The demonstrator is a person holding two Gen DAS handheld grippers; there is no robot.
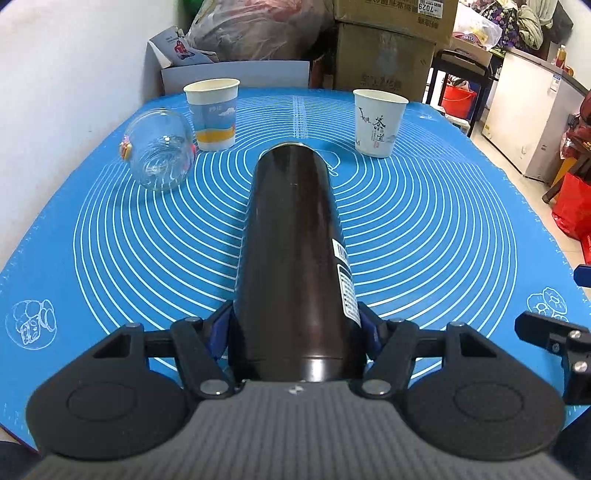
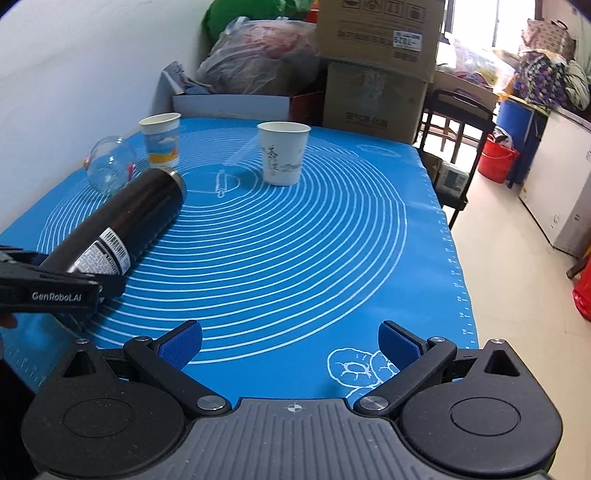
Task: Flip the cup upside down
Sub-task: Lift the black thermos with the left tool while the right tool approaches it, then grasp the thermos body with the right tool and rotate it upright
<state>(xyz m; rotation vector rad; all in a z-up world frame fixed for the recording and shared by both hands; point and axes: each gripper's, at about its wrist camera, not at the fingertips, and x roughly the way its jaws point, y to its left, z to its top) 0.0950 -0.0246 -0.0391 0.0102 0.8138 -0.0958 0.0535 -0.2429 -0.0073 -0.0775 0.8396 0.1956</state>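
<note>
My left gripper (image 1: 293,325) is shut on a dark brown metal flask cup (image 1: 291,258). The cup lies about level above the blue mat (image 1: 424,229), its far end pointing away from me. In the right wrist view the same cup (image 2: 129,218) slants up from the left gripper (image 2: 48,284) at the left edge. My right gripper (image 2: 290,345) is open and empty over the mat's near edge. A white paper cup with ink writing (image 1: 377,123) (image 2: 282,153) and a blue-and-yellow paper cup (image 1: 214,112) (image 2: 161,144) stand upright at the back.
A clear glass jar (image 1: 159,151) (image 2: 110,168) lies on its side at the back left. Cardboard boxes (image 1: 384,51) and a plastic bag (image 1: 258,29) are piled behind the table. A white wall (image 1: 55,92) runs along the left. The floor (image 2: 517,277) drops away on the right.
</note>
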